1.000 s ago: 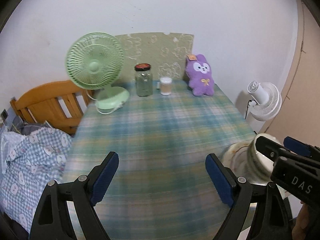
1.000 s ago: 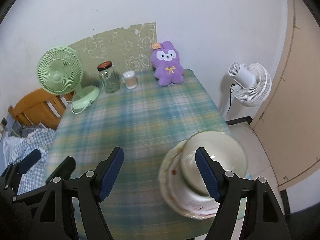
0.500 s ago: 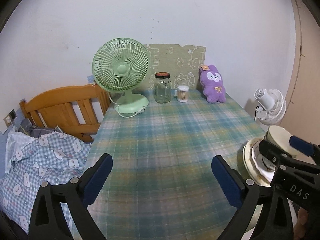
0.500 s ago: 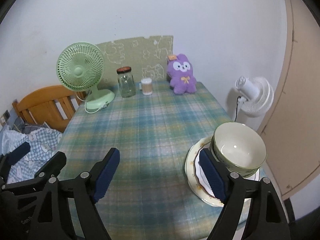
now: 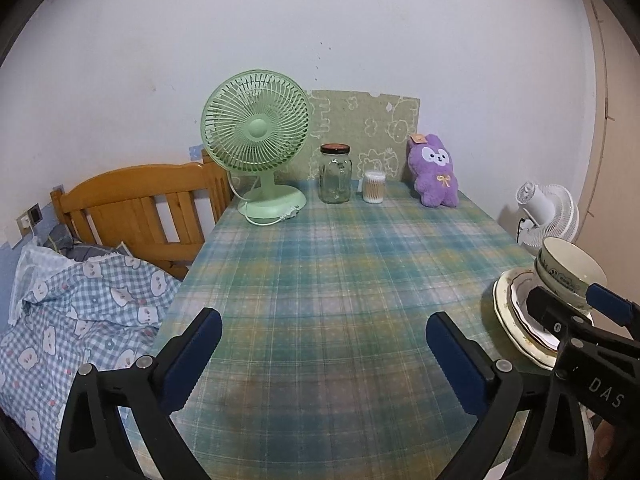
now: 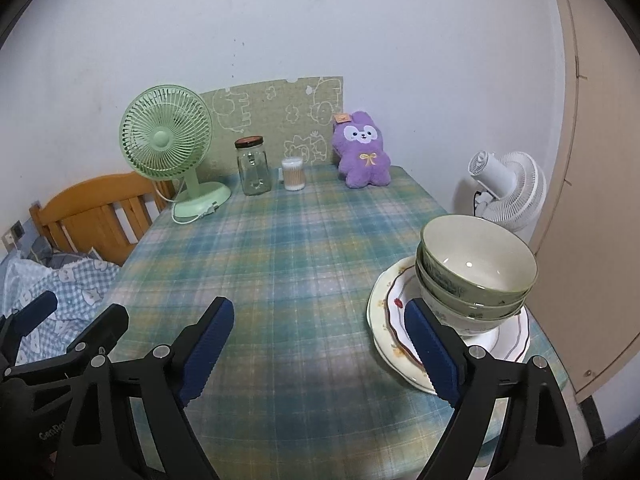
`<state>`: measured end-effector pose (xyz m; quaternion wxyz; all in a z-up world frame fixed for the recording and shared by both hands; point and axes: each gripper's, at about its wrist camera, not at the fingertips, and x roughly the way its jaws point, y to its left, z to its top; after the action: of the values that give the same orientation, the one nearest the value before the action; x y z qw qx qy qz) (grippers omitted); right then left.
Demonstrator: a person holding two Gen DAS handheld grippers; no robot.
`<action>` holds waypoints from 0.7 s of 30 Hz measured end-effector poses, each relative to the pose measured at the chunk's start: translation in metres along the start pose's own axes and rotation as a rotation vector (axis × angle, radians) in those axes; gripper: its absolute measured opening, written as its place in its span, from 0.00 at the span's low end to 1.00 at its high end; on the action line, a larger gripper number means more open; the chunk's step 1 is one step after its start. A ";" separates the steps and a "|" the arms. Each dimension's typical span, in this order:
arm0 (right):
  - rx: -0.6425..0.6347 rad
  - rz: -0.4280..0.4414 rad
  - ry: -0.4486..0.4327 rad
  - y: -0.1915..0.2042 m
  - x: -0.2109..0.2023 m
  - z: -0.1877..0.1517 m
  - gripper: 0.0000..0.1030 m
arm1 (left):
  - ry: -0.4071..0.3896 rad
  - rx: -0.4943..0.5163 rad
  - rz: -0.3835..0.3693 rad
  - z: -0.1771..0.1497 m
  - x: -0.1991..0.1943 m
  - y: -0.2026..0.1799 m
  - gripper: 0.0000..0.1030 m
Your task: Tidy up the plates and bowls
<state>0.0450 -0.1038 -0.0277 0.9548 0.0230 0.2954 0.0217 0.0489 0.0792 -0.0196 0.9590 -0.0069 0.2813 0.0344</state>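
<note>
Three bowls sit nested one inside another, olive-green outside with a dark pattern band and cream within, on a stack of plates; the lowest plate is cream with small flowers, and the ones above are white with dark red rim lines. This pile rests at the near right corner of the plaid-covered table, in front of a white floor fan. Along the far edge, from left to right, stand a green desk fan, a glass jar, a tub of cotton swabs and a purple plush rabbit. Over the near left part of the table, the left gripper hangs with its blue-padded fingers spread wide, holding nothing. To its right, the right gripper is likewise spread wide and empty, its right pad just in front of the plates' near rim; whether it touches them cannot be told.
</note>
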 end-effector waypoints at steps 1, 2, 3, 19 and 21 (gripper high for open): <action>-0.001 0.001 -0.006 0.000 0.000 -0.001 0.87 | -0.006 -0.001 0.000 -0.001 -0.001 0.000 1.00; -0.002 0.002 -0.011 0.000 0.000 -0.001 0.87 | -0.010 -0.003 0.001 -0.002 -0.001 0.000 1.00; -0.003 0.004 -0.014 0.000 0.000 -0.001 0.87 | -0.016 -0.006 0.003 -0.002 -0.002 0.001 1.00; -0.010 0.012 -0.020 0.001 -0.002 -0.003 0.87 | -0.029 -0.024 0.011 -0.004 -0.004 0.005 1.00; -0.009 0.008 -0.019 0.001 -0.002 -0.003 0.87 | -0.028 -0.021 0.007 -0.004 -0.004 0.005 1.00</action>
<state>0.0412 -0.1030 -0.0290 0.9577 0.0202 0.2859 0.0265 0.0427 0.0836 -0.0210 0.9625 -0.0156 0.2677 0.0410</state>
